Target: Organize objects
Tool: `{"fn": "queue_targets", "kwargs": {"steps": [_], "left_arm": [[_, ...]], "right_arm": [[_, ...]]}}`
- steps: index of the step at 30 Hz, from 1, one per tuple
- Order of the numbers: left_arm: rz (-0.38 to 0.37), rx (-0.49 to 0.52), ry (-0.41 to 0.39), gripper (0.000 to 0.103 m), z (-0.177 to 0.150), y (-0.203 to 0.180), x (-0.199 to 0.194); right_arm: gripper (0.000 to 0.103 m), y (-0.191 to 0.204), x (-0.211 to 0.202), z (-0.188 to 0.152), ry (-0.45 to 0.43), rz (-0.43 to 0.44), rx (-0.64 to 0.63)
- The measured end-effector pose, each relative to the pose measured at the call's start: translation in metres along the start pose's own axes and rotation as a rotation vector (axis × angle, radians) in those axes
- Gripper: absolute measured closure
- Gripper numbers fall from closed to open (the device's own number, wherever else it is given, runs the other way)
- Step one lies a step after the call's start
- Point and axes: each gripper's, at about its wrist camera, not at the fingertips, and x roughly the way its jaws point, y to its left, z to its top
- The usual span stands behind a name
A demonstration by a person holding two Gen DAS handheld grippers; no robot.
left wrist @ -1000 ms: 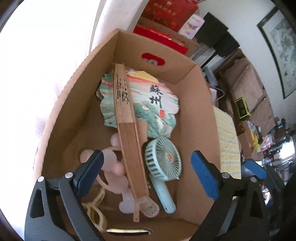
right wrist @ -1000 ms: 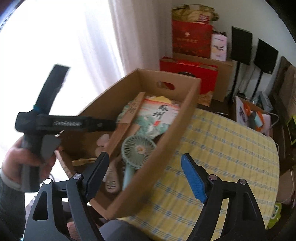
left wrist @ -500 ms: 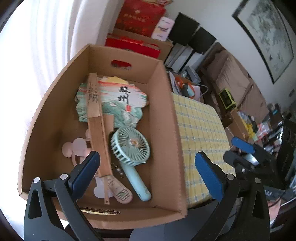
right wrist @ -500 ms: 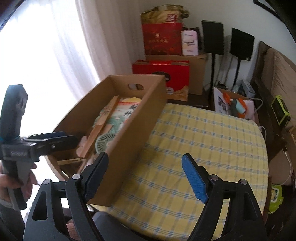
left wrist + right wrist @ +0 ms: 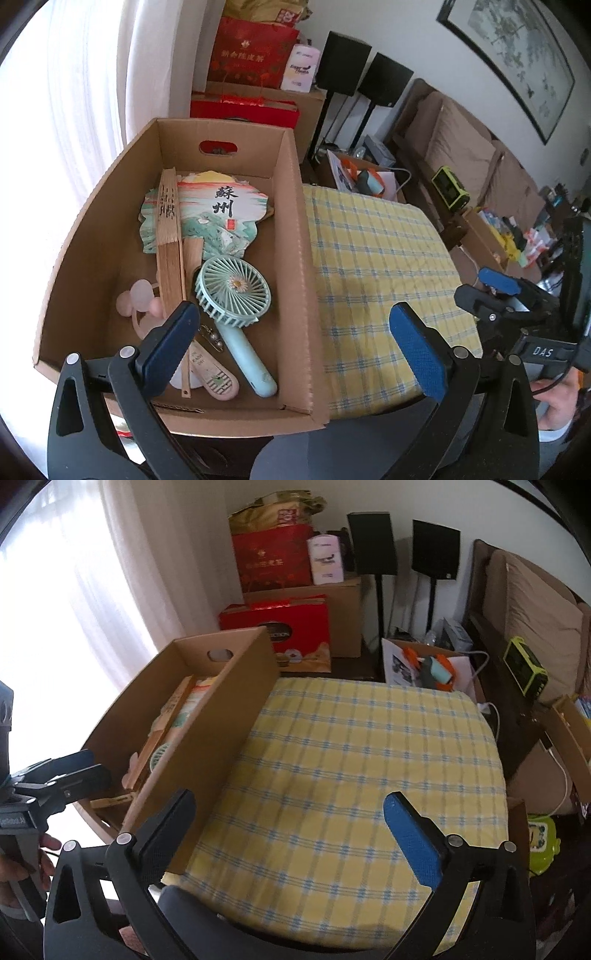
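Across the left half of the left wrist view, the open brown cardboard box [image 5: 295, 236] holds a painted paper hand fan [image 5: 214, 214], a folded bamboo fan [image 5: 170, 240], a mint-green handheld electric fan [image 5: 236, 295], a pale pink fan [image 5: 138, 301] and a small cream-and-pink gadget [image 5: 218, 382]. The left gripper [image 5: 295, 347] is spread wide, grasping nothing.

Toward the centre of the right wrist view, the yellow checked tablecloth [image 5: 369, 760] lies bare, and the right gripper [image 5: 291, 834], whose jaws have just been opening, is released too. Everything visible is boxed, so the sorting looks essentially finished.
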Motion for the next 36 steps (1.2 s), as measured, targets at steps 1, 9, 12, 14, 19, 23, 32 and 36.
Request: {"fn": "queue_targets", "kwargs": {"steps": [1,9,12,14,19,23,32,36], "left_arm": [[0.004,0.006,-0.002,0.0,-0.002,-0.004,0.0],[0.014,0.049,-0.04,0.0,-0.012,-0.035,-0.004],[0.025,0.056,-0.08,0.0,-0.014,-0.047,-0.011],[0.053,0.066,-0.111,0.0,-0.016,-0.055,-0.015],[0.107,0.077,-0.145,0.0,-0.021,-0.072,-0.017],[0.104,0.079,-0.127,0.0,-0.027,-0.084,-0.012],[0.104,0.11,-0.117,0.0,-0.042,-0.112,-0.016],[0.106,0.101,-0.125,0.0,-0.049,-0.113,-0.021]], "right_arm": [[0.0,-0.001,-0.001,-0.001,0.0,-0.003,0.001],[0.0,-0.012,-0.017,-0.013,-0.021,-0.048,0.0],[0.0,-0.017,-0.025,-0.018,-0.041,-0.075,0.002],[0.0,-0.022,-0.03,-0.021,-0.052,-0.086,0.009],[0.0,-0.036,-0.042,-0.029,-0.073,-0.102,0.034],[0.0,-0.044,-0.047,-0.036,-0.079,-0.108,0.05],[0.0,-0.051,-0.065,-0.051,-0.099,-0.128,0.05],[0.0,-0.052,-0.073,-0.055,-0.108,-0.133,0.05]]}}
